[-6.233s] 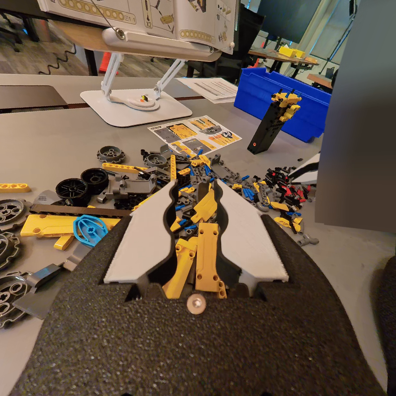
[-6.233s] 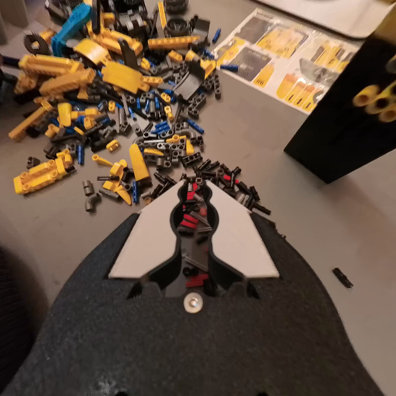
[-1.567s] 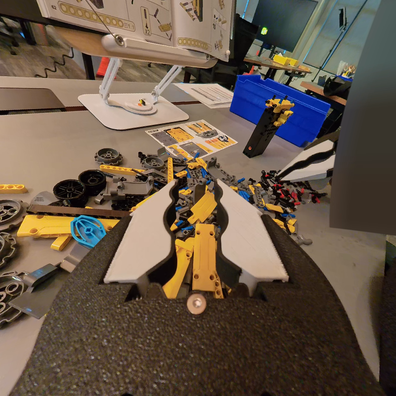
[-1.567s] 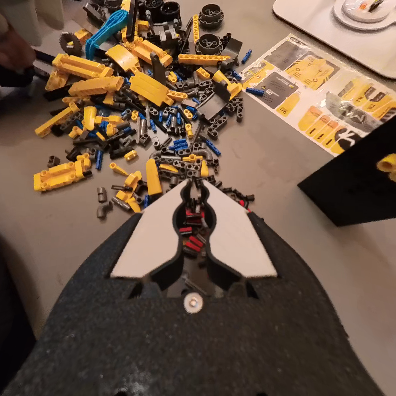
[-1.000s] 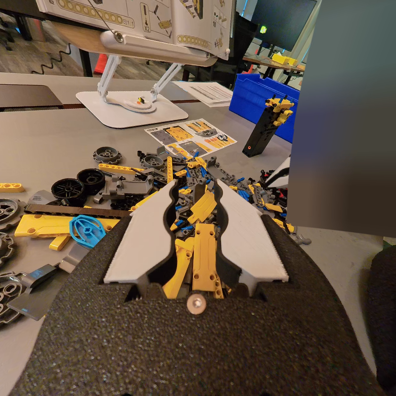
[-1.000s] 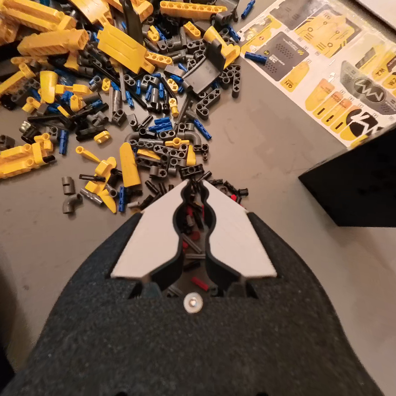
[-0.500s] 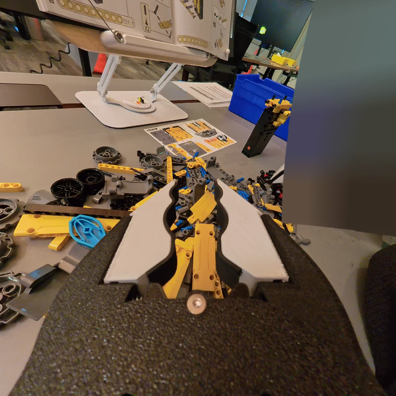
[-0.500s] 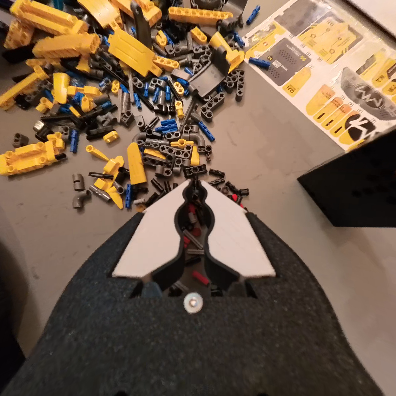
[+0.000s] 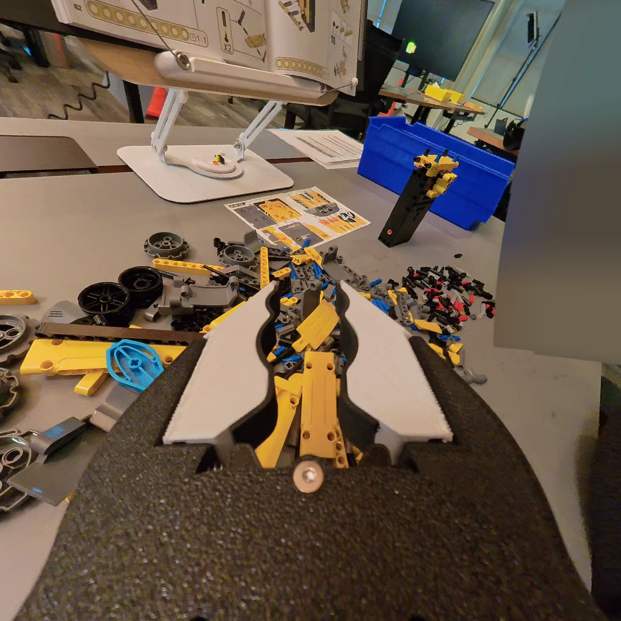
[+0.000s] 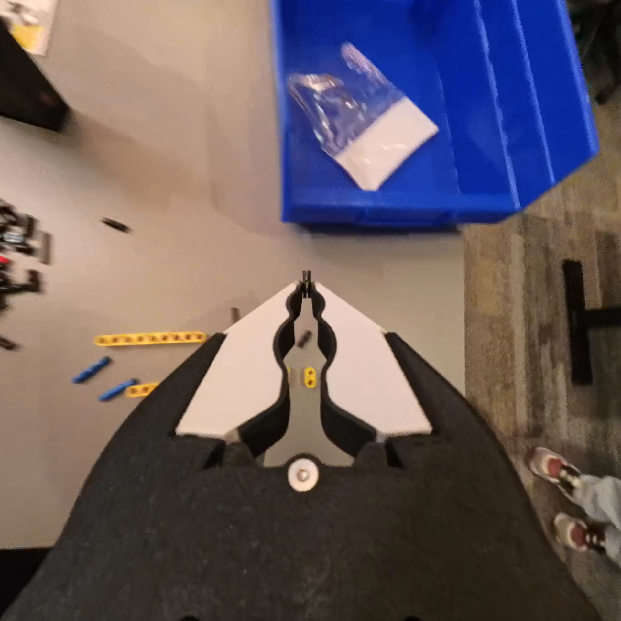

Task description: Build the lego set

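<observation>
My right gripper (image 10: 306,285) is shut on a small black pin (image 10: 306,278) that sticks out past its tips. It is held above the grey table (image 10: 168,134), near the front wall of a blue bin (image 10: 369,208). My left gripper (image 9: 307,285) is open and empty, low over a pile of yellow, black, grey and blue building pieces (image 9: 302,302); a long yellow panel (image 9: 319,396) lies between its fingers on the table. A heap of small black and red pins (image 9: 447,292) lies to its right.
A clear plastic bag (image 10: 359,114) lies in the blue bin. A yellow beam (image 10: 149,339) and blue pins (image 10: 90,369) lie on the table. A black block with yellow parts on top (image 9: 416,201), a sticker sheet (image 9: 297,215) and a booklet stand (image 9: 205,168) are behind. The table edge (image 10: 463,302) is to the right, with floor and a person's shoes beyond. The tips of one gripper are about 50 cm away from the tips of the other.
My right gripper has closed on a black pin, lifted out of the pin heap and swung right toward the blue bin. My left gripper has stayed in place, still open.
</observation>
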`<state>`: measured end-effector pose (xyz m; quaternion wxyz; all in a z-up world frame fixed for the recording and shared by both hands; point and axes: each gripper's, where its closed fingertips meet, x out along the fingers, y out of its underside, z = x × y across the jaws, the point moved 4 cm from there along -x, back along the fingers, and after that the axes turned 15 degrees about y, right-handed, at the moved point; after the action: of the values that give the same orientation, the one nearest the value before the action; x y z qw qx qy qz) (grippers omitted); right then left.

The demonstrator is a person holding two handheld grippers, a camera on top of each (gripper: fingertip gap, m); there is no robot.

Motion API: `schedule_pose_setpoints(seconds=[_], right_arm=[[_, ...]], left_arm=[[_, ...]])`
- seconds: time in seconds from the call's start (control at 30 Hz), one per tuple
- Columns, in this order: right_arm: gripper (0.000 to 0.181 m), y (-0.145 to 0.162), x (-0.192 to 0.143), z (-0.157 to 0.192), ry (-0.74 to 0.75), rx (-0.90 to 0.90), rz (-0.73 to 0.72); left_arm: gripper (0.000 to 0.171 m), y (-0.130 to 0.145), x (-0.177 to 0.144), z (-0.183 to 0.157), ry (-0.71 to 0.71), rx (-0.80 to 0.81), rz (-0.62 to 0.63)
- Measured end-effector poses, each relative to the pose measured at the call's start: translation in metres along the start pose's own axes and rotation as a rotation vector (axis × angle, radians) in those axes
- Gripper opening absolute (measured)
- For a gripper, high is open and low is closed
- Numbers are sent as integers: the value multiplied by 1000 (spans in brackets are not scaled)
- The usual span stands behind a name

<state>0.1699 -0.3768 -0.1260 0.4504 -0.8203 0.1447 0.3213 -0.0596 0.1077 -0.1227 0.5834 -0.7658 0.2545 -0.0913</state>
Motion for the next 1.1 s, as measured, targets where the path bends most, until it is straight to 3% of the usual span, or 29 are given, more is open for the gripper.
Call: schedule_pose_setpoints(seconds=[0.3, 0.67, 0.87, 1.1], right_arm=[[5, 57, 37, -2, -45, 85, 162], [11, 54, 22, -6, -129, 128, 85], [11, 13, -25, 21, -199, 65, -130], [11, -74, -100, 155, -629, -93, -554]], left_arm=[[33, 2, 1, 4, -32, 7, 17], [33, 6, 9, -1, -84, 52, 59], [32, -1, 20, -17, -52, 67, 35], [33, 7, 61, -59, 120, 162, 131]])
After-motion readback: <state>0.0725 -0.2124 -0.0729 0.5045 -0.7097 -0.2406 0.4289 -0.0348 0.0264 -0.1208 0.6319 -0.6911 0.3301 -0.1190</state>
